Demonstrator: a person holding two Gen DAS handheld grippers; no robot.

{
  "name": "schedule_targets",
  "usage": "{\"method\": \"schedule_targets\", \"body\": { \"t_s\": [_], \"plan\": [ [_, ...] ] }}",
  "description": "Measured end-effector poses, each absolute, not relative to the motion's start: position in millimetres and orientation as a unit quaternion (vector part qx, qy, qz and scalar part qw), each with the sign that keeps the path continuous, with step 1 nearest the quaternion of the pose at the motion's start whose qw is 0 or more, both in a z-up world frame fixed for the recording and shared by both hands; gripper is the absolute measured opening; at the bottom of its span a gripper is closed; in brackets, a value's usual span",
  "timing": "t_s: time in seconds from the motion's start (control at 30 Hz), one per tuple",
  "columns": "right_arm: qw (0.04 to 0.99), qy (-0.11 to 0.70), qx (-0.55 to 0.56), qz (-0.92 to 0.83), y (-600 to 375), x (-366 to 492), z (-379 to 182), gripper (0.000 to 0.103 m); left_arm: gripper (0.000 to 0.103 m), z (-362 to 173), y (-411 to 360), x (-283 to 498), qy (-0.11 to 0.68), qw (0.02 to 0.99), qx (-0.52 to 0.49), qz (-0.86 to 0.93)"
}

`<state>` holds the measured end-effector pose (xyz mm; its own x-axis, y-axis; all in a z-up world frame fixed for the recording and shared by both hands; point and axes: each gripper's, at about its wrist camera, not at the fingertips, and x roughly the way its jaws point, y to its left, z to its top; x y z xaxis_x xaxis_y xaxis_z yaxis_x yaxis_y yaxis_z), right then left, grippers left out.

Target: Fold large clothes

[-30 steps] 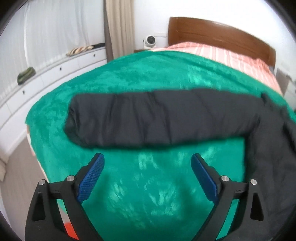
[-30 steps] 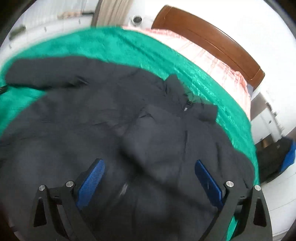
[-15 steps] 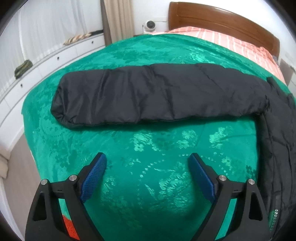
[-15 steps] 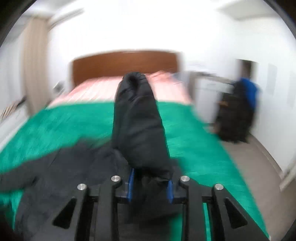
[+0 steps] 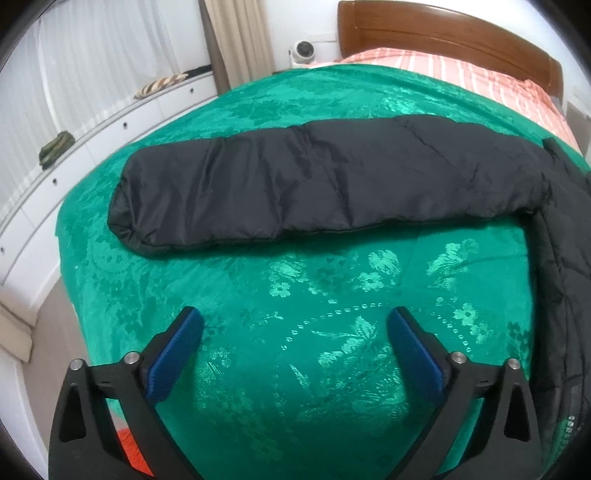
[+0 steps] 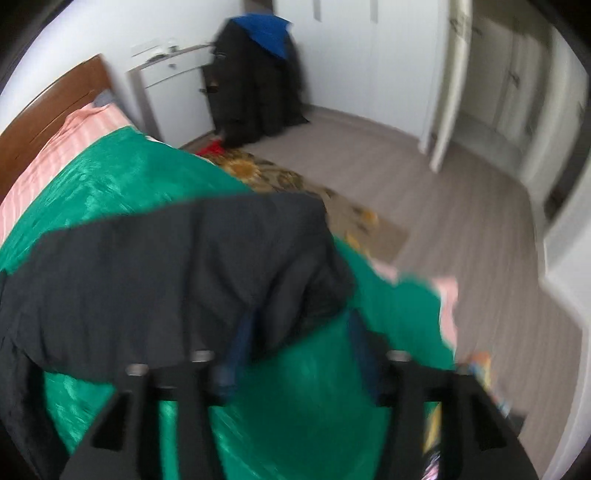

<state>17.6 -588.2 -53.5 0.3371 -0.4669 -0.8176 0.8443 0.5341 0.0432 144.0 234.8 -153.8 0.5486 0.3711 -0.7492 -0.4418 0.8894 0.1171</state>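
Observation:
A large black padded jacket lies on the green bedspread point(image 5: 295, 288). Its left sleeve point(image 5: 325, 184) stretches flat across the bed in the left wrist view, and the body runs down the right edge point(image 5: 565, 280). My left gripper point(image 5: 295, 332) is open and empty, hovering above bare bedspread in front of the sleeve. In the blurred right wrist view the other sleeve point(image 6: 184, 273) lies across the bed near its right edge. My right gripper point(image 6: 299, 332) is part open, its blue fingers on either side of the sleeve end; contact is unclear.
A wooden headboard point(image 5: 443, 33) and pink striped sheet point(image 5: 461, 70) are at the bed's far end. White drawers point(image 5: 92, 140) run along the left wall. Right of the bed are a patterned rug point(image 6: 295, 181), grey floor, a white nightstand point(image 6: 173, 92) and dark clothes point(image 6: 255, 81).
The right gripper, shut on the lifted sleeve half a second ago, has swung right, brought the sleeve down across the bed and opened partly. The left gripper stayed open, shifting slightly.

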Motion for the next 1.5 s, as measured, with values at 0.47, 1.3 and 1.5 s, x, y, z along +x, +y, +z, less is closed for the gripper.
{"method": "schedule_targets", "body": {
  "t_s": [0.47,1.3,1.5],
  "plan": [
    [0.927,0.264,0.101,-0.245,-383,0,-45,0.091,0.103,-124,221,145,0.393,0.904,-0.038,0.164],
    [0.918,0.292,0.119,-0.240,-386,18,-67,0.091,0.103,-160,247,237,0.407,0.904,-0.054,0.124],
    [0.921,0.296,0.099,-0.233,-377,21,-67,0.091,0.103,-159,247,237,0.407,0.904,-0.053,0.124]
  ]
}}
